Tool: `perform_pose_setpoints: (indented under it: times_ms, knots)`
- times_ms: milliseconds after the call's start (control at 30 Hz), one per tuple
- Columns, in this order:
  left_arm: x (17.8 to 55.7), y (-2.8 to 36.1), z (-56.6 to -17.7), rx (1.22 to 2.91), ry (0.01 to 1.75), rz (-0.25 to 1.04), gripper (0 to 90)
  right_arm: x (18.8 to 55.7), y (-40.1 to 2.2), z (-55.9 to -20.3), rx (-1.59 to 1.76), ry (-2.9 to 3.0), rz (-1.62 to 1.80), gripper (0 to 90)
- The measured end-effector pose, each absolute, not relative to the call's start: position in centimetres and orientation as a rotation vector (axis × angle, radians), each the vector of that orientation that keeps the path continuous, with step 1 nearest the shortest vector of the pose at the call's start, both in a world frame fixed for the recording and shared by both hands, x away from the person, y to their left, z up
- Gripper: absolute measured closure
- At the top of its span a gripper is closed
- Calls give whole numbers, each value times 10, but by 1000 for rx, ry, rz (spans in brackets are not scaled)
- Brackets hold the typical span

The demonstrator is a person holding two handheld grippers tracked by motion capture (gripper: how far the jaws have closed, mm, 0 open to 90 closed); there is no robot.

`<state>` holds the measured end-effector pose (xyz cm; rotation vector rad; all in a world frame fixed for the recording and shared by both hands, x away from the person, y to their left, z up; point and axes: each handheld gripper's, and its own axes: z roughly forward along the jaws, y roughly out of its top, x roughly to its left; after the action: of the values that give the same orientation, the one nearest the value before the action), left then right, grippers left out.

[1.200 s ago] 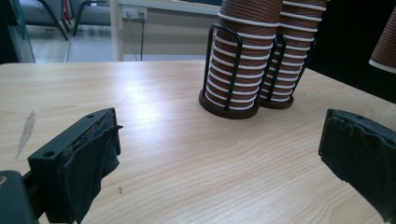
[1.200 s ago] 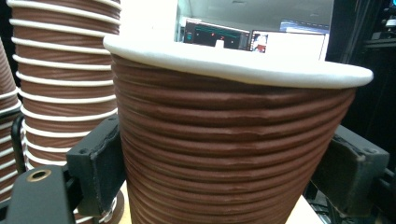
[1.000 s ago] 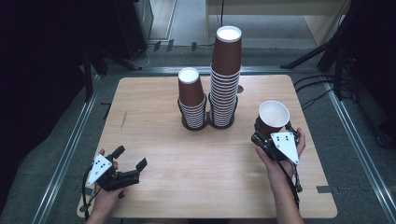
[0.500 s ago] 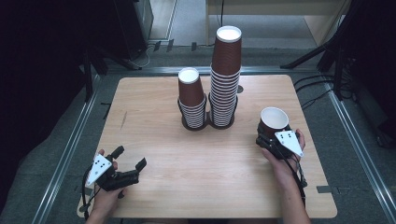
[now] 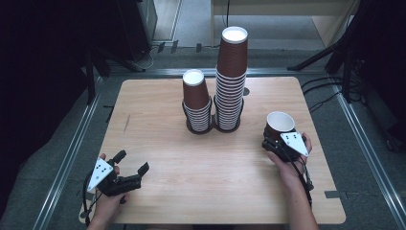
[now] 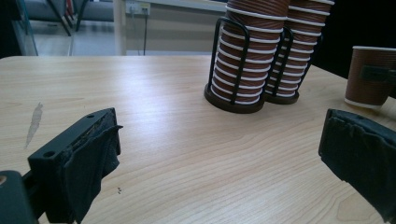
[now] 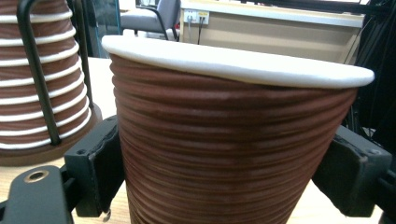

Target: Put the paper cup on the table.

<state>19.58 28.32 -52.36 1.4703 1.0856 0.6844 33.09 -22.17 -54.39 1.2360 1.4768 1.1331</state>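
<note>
Wooden table (image 5: 215, 191), seen from above, bordered by grey floor. Near its far middle stand two wire holders, each with a stack of brown ribbed paper cups: the tall stack (image 5: 231, 81) on the right, the short stack (image 5: 197, 101) touching it on the left. A single cup (image 5: 278, 126) stands upright on the table near the right edge, well apart from the stacks. The right gripper (image 5: 277, 143) holds this cup, one jaw pressed against each side of its wall, as the right gripper view confirms. The left gripper (image 5: 130, 167) lies at the near-left corner, jaws spread wide with nothing between them.
</note>
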Motion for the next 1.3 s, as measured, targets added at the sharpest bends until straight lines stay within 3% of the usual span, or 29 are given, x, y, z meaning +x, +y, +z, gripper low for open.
perform_pose_setpoints:
  times_ms: [533,800,1300]
  knots:
    - [196,285,-523,1466,1090,687,0,329,-224,-543,1274,1546,1144,106]
    - [196,288,-522,1458,1096,692,0,328,-226,-544,1258,1603,1186,0]
    - [195,293,-523,1451,1113,704,0,310,-239,-541,1225,1637,1206,0]
